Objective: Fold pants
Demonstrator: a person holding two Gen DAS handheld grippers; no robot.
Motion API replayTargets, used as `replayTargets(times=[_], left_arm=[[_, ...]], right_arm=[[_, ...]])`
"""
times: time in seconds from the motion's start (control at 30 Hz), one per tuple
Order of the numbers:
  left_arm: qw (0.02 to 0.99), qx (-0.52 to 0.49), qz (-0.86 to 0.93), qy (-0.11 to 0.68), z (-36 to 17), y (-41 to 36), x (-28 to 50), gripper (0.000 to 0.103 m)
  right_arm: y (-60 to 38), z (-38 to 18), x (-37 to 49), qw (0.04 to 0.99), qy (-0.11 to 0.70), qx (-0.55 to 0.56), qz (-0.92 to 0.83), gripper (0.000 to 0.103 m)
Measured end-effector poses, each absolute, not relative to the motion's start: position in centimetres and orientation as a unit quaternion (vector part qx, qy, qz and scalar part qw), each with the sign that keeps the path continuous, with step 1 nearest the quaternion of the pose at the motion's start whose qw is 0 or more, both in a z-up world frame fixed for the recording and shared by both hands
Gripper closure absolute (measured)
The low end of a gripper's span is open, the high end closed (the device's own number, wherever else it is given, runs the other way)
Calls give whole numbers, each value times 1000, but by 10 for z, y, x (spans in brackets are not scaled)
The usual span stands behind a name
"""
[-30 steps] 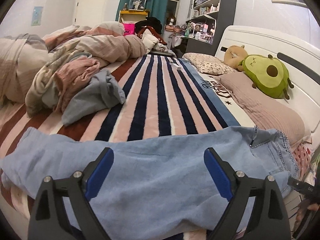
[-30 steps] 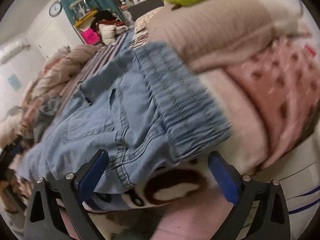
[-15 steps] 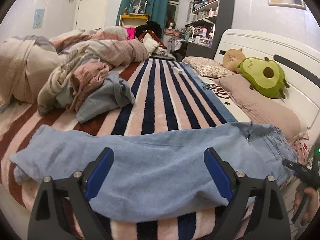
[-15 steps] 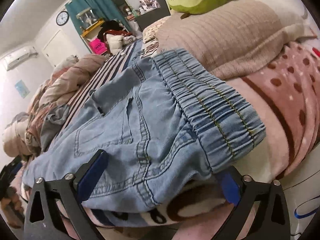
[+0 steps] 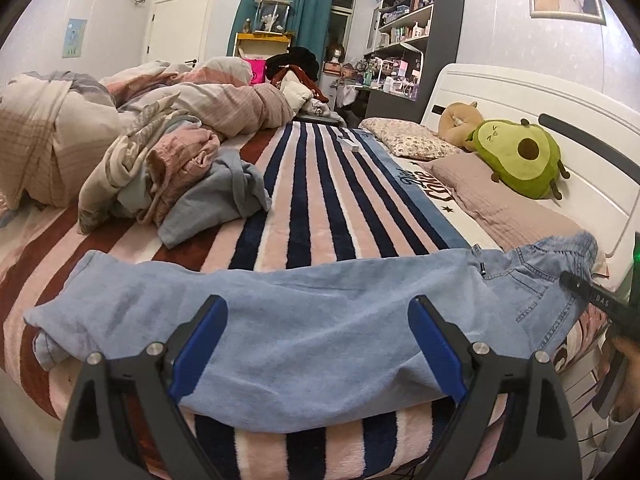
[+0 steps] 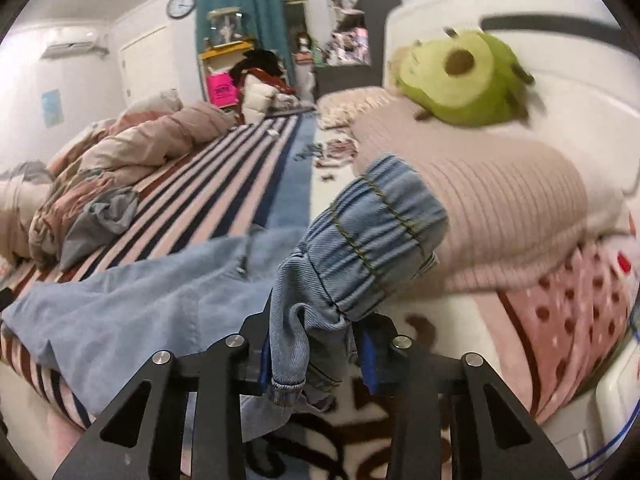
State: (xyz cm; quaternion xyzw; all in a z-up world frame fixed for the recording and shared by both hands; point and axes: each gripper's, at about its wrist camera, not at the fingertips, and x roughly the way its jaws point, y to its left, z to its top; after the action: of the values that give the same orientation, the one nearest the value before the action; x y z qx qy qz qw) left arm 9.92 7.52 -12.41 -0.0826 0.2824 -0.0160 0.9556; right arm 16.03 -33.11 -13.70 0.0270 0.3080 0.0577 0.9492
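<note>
Light blue denim pants lie across the near edge of the striped blanket, legs to the left, waist to the right. My left gripper is open over the middle of the pants and holds nothing. My right gripper is shut on the elastic waistband and lifts that end of the pants off the bed. The right gripper also shows at the right edge of the left wrist view.
A heap of quilts and clothes lies at the left of the bed. A ribbed pink pillow and an avocado plush lie by the white headboard. A dotted pink cover hangs at the right.
My right gripper closed on the waistband and lifted it, bunching the fabric. The left gripper pulled back a little and stayed open.
</note>
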Motion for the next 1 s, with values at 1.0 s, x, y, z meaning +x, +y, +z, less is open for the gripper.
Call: replayTargets(times=[1.0], left_arm=[[950,-146,3,277,-148,150,70,13]], right_arm=[[-78,-131,150,876,312,-149,337,89]])
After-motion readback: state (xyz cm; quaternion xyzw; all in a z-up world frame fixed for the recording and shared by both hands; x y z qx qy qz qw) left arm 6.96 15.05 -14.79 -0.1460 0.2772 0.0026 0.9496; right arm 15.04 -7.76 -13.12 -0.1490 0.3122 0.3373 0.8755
